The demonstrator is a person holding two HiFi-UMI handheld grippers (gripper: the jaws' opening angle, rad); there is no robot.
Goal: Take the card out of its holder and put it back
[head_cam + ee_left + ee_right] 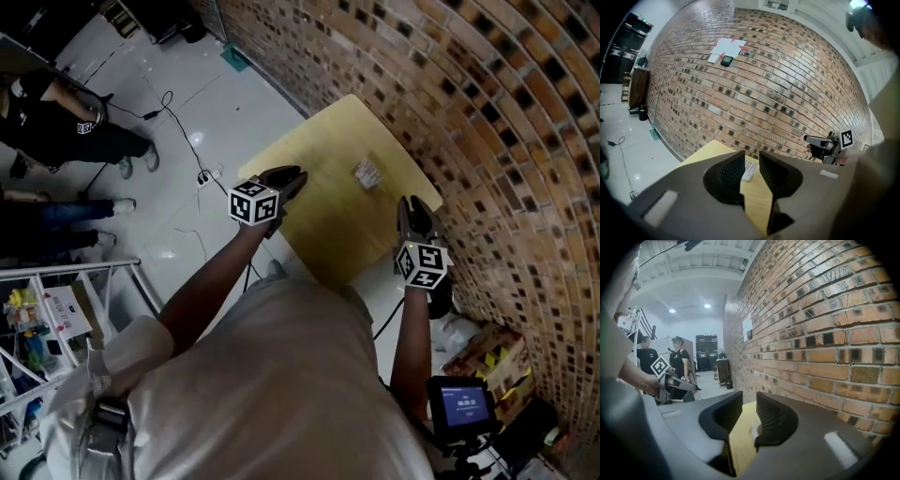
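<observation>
A small card in its clear holder lies flat on the yellow table, toward the far right side near the brick wall. My left gripper hovers over the table's left edge, open and holding nothing. In the left gripper view the card holder shows through the gap between the jaws of the left gripper, farther ahead on the table. My right gripper is at the table's right edge, open and empty. In the right gripper view, the right gripper shows part of the white card holder beyond its jaws.
A curved brick wall runs close along the table's far and right sides. People stand on the white floor at left, with cables trailing. A metal rack is at lower left, cardboard boxes and a screen at lower right.
</observation>
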